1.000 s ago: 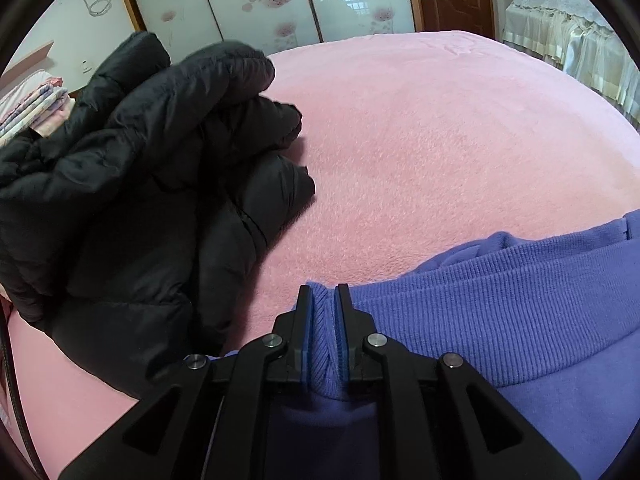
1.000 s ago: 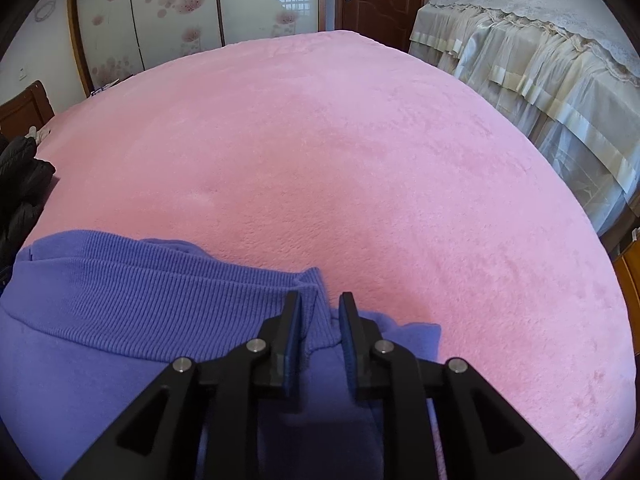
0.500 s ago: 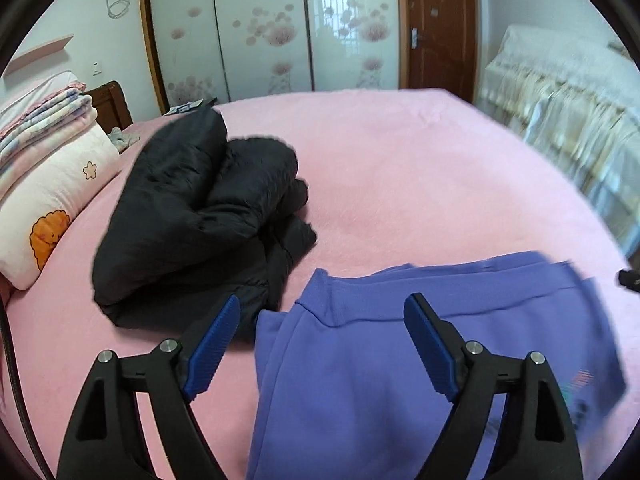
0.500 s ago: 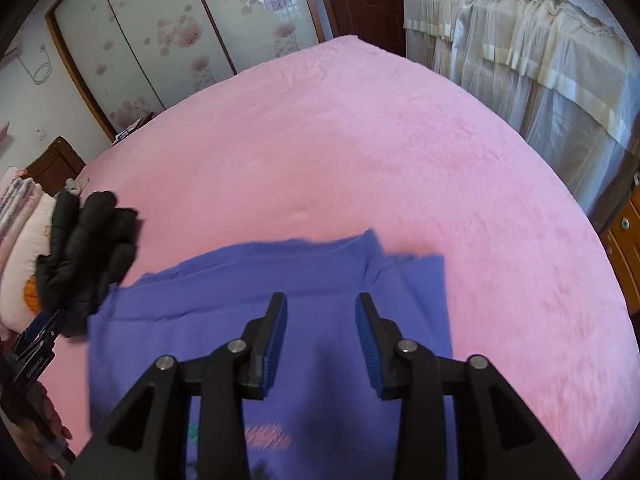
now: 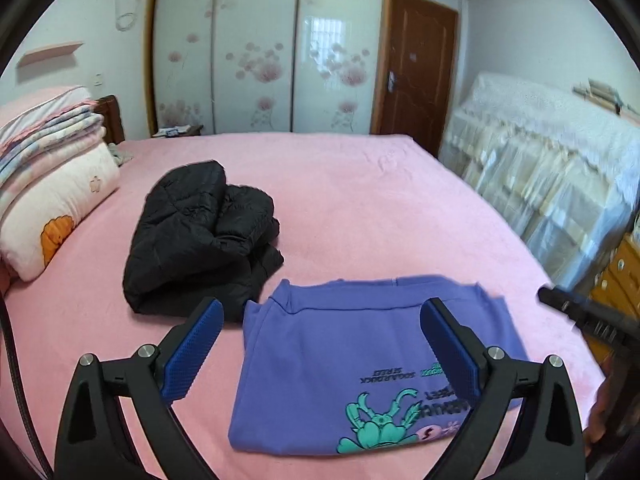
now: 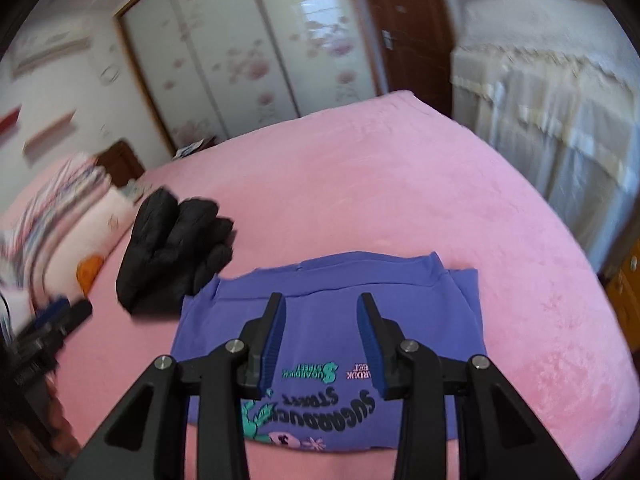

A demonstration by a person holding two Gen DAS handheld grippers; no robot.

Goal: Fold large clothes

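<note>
A purple sweatshirt [image 5: 360,352] lies folded flat on the pink bed [image 5: 380,208], print side up, near the front edge. My left gripper [image 5: 322,306] hovers above it, its jaws opening wide with nothing between them. In the right wrist view the same sweatshirt [image 6: 400,300] sits below my right gripper [image 6: 320,298], which is open and holds nothing. A folded black puffer jacket [image 5: 200,236] rests just left of the sweatshirt, touching its corner. The right gripper's body [image 5: 580,312] shows at the right edge of the left wrist view.
Stacked quilts and a pillow [image 5: 52,184] fill the bed's left end. A lace-covered piece of furniture [image 5: 560,160] runs along the right side. Sliding wardrobe doors [image 5: 260,48] and a brown door [image 5: 420,68] stand behind the bed.
Both grippers let go of the sweatshirt's ribbed hem, opened, and rose up and back. The sweatshirt now lies folded on the bed below them.
</note>
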